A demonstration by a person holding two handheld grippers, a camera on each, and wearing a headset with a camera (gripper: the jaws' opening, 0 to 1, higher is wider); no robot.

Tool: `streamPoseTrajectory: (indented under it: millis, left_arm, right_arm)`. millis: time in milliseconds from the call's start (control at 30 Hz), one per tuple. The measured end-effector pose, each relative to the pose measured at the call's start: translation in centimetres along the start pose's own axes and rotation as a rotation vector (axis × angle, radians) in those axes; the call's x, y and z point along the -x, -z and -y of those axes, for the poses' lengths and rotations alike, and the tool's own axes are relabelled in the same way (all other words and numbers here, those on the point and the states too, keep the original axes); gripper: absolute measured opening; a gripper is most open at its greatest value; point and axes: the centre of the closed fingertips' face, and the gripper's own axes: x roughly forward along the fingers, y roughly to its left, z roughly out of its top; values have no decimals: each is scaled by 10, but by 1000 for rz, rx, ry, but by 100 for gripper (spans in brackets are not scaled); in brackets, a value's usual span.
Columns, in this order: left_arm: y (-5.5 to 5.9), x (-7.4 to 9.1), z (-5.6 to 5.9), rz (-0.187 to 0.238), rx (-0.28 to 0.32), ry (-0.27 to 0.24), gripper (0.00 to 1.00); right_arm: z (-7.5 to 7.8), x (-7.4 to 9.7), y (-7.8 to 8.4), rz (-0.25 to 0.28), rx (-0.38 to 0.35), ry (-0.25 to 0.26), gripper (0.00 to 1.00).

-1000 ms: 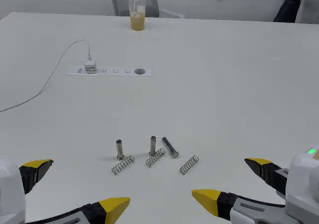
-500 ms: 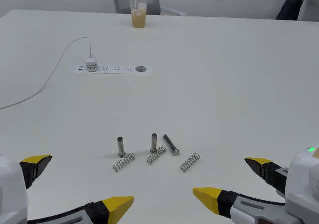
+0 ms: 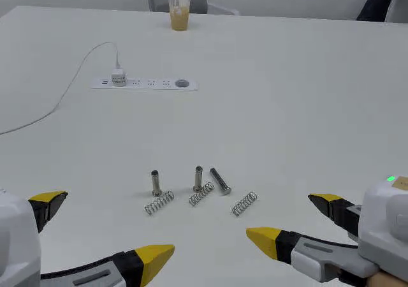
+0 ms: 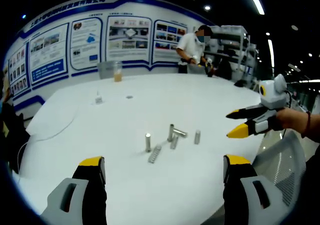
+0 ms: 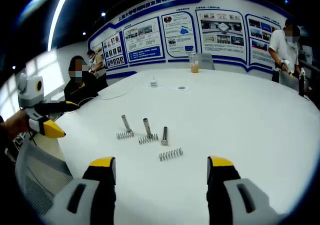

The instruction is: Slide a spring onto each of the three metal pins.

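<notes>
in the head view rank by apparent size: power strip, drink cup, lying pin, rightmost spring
1. power strip
2. drink cup, though it stands farthest from the camera
3. lying pin and rightmost spring: about alike, not ranked

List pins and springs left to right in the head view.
Left upright pin → middle upright pin → lying pin → right spring. Left spring and middle spring overlap the upright pins sideways, so left out.
</notes>
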Motion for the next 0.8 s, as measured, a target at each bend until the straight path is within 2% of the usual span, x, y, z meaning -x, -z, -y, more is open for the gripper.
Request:
streamPoseTrajectory:
  millis: [300, 400, 500, 800]
  left_arm:
    - [-1, -1, 1, 10, -5, -2, 99]
    - [-2, -1, 1, 13, -4, 2, 98]
    - [-2, -2, 2, 13, -4, 5, 98]
    - [-4, -3, 2, 31, -5, 9, 97]
  right_arm:
    - [1, -16, -10, -1, 5, -3, 69]
    - [0, -23, -13, -8, 17, -17, 68]
    - [-3, -30, -15, -19, 37, -33, 63]
    - [-2, -50, -23, -26, 33, -51, 57]
